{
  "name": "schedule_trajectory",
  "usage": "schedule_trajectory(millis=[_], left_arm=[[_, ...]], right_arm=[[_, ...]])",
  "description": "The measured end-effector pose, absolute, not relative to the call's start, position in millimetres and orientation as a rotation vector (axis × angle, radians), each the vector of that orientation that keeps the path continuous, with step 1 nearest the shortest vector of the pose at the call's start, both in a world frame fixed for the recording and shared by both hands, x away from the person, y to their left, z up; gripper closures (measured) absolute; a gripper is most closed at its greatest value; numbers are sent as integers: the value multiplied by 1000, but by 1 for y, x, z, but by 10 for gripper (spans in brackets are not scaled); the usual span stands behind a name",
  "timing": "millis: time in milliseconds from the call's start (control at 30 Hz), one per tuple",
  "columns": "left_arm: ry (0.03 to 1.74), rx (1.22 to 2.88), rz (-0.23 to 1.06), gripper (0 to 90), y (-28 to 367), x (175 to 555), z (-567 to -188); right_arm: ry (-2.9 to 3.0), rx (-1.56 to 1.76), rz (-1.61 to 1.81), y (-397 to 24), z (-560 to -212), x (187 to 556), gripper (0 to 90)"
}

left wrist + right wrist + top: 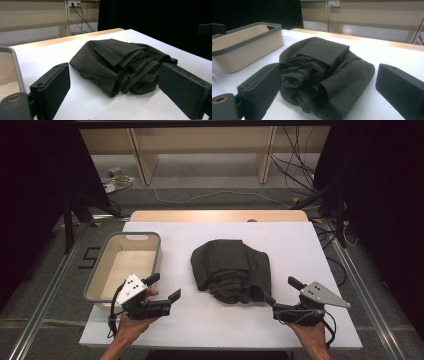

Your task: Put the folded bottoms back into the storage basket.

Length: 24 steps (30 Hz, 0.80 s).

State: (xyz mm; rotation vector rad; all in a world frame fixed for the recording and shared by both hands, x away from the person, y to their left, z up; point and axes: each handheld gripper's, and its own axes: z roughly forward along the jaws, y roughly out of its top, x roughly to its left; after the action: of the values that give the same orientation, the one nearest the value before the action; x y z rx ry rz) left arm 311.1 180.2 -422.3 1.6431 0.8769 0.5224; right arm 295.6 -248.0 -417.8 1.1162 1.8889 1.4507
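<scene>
From the high view, a dark crumpled cloth lies in a heap at the middle of the white table, well to the right of a beige bin that stands empty. The heap runs longest from its far edge to its near edge, and its near-right corner bunches up thickest. The right gripper sits just beside that corner, one jaw tip close to the folds or perhaps touching them; I cannot tell which. Its jaws stand apart, with nothing between them. The left gripper hangs between the bin and the cloth, jaws also spread and empty, a bare stretch of table away from the cloth's near-left edge. So the right hand is plainly the nearer one.

In the left gripper view, the cloth lies ahead of the parted jaws and slightly to the right, bare table in between, and the bin's grey rim shows at the left.

In the right gripper view, the cloth bulks right between the wide jaws, its folded layers facing the camera, with the bin beyond it to the left. A short push forward would likely bring the folds into the right gripper's bite.
</scene>
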Motion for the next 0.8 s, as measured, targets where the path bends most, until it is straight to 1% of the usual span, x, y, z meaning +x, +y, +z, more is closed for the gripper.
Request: schedule_trajectory(millis=[133,433,800], left_arm=[[885,1660,541,102,181,312,-422],[932,1654,533,105,181,317,-419],[1011,1656,528,110,180,332,-410]], right_arm=[[1889,1122,1443,-248,-418,296,68],[1880,1130,1429,-250,-416,298,60],[1879,1183,1474,-257,-411,307,45]])
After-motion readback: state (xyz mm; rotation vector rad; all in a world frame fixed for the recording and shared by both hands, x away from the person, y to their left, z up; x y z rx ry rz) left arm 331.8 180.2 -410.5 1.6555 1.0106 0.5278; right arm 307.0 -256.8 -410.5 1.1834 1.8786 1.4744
